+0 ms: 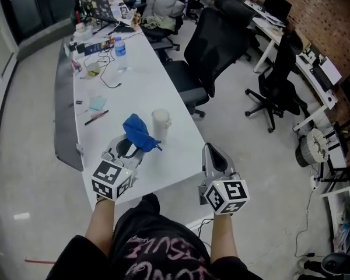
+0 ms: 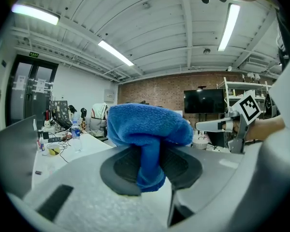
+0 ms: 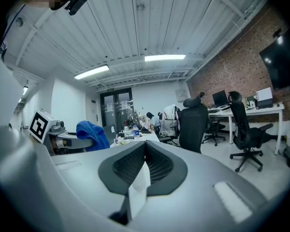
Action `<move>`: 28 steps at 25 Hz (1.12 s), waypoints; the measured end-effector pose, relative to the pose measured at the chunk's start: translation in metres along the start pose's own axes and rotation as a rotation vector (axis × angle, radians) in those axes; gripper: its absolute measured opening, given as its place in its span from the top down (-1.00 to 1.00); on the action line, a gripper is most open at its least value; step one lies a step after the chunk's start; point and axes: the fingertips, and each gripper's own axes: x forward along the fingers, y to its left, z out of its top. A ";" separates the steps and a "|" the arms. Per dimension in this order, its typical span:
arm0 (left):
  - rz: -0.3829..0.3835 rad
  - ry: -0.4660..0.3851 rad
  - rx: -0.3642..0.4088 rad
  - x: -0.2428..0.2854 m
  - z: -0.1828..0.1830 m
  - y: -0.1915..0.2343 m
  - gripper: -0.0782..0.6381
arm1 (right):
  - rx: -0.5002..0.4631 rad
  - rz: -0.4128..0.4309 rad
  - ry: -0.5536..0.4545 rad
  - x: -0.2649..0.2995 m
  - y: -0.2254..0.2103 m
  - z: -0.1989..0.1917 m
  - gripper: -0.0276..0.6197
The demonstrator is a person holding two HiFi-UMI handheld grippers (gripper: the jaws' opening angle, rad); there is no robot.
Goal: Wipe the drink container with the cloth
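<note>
One cloth (image 1: 139, 132), one cup (image 1: 161, 123), perhaps three chairs (image 1: 219, 39).

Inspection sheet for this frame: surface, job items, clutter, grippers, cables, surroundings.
Surface: long white table, no spill seen.
Job's things: blue cloth bunched in the left gripper; white cup upright on the table just right of it, contact cannot be told.
Clutter: bottle, notepad and pen, all beyond the cup; more items at the far end.
Grippers: left gripper shut on cloth; right gripper shut, empty, by the table's near right edge.
Cables: black cable loose on the table's far half.
Surroundings: black chairs beside the table; desks along a brick wall.
</note>
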 end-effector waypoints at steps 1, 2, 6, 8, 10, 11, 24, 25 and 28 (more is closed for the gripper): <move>0.000 -0.004 0.000 -0.001 0.001 0.000 0.50 | -0.001 -0.003 0.003 -0.002 0.000 -0.001 0.93; -0.001 -0.008 0.001 -0.001 0.003 -0.001 0.50 | -0.002 -0.006 0.006 -0.004 -0.001 -0.003 0.93; 0.000 -0.019 0.003 -0.004 0.008 -0.004 0.50 | 0.001 -0.016 0.012 -0.009 -0.003 -0.005 0.93; 0.004 -0.024 0.003 -0.005 0.010 -0.004 0.50 | -0.001 -0.015 0.012 -0.010 -0.002 -0.005 0.93; 0.007 -0.028 0.004 -0.006 0.012 -0.005 0.50 | -0.002 -0.011 0.012 -0.012 -0.001 -0.005 0.93; 0.009 -0.029 0.005 -0.007 0.012 -0.006 0.50 | -0.003 -0.009 0.013 -0.012 0.000 -0.005 0.93; 0.033 -0.043 0.017 -0.018 0.016 -0.008 0.50 | -0.018 0.016 0.012 -0.015 0.006 -0.004 0.93; 0.035 -0.043 0.020 -0.019 0.016 -0.008 0.50 | -0.018 0.017 0.012 -0.015 0.006 -0.004 0.93; 0.036 -0.046 0.023 -0.020 0.016 -0.009 0.50 | -0.018 0.021 0.009 -0.016 0.007 -0.004 0.93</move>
